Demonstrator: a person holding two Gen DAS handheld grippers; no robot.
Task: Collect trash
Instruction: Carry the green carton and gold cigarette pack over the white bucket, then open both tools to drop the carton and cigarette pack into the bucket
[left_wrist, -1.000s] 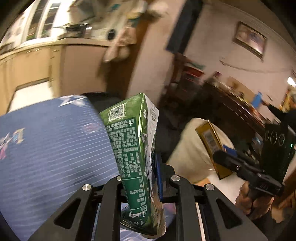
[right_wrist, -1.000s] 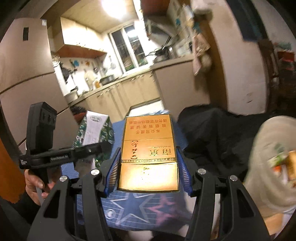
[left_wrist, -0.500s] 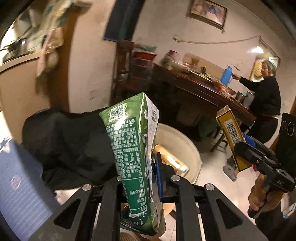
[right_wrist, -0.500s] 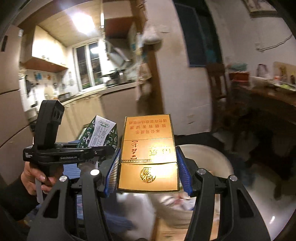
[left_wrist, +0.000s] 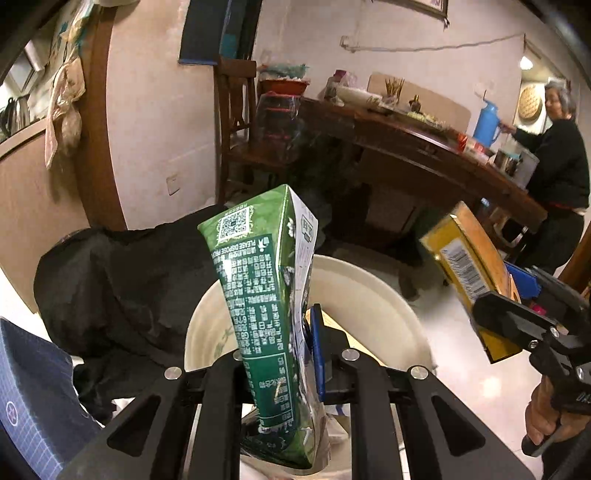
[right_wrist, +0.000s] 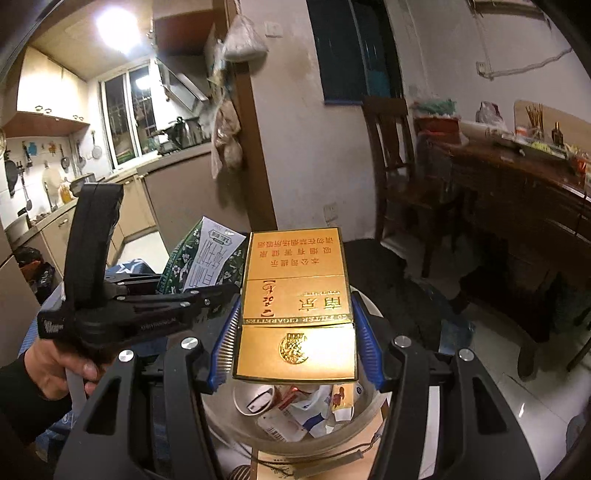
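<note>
- The left gripper (left_wrist: 286, 354) was clamped on a green carton (left_wrist: 264, 295), its jaws nearly together with the flattened lower body of the carton pinched between them; the carton stood up toward 12 o'clock, leaning slightly.
- The carton looked empty and crushed: light, soft-walled, with a glossy printed skin that could slide. I judged the pinch across its flat faces, low on the body, to be the right hold, since the creased sides gave the pads a broad surface.
- The right gripper (right_wrist: 293, 341) held a gold cigarette box (right_wrist: 295, 306) across its narrow sides, jaws about half spread and the ribbed blue pads (right_wrist: 364, 350) pressed on both edges.
- That box seemed a stiff cardboard shell, probably light and easily dented; a hold on the side edges near the middle kept it square without caving in the lid.
- The white bin (left_wrist: 369, 291) lay just below and beyond both grippers, at 6 o'clock under the gold box in the right wrist view, already holding a can and wrappers (right_wrist: 295, 410).
- In the left wrist view the right gripper with its box sat at about 3 o'clock, apart from the carton.
- Both pieces hung over or near the bin's rim; being light, either would likely drop freely once let go, though the crumpled carton might cling to a pad.
</note>
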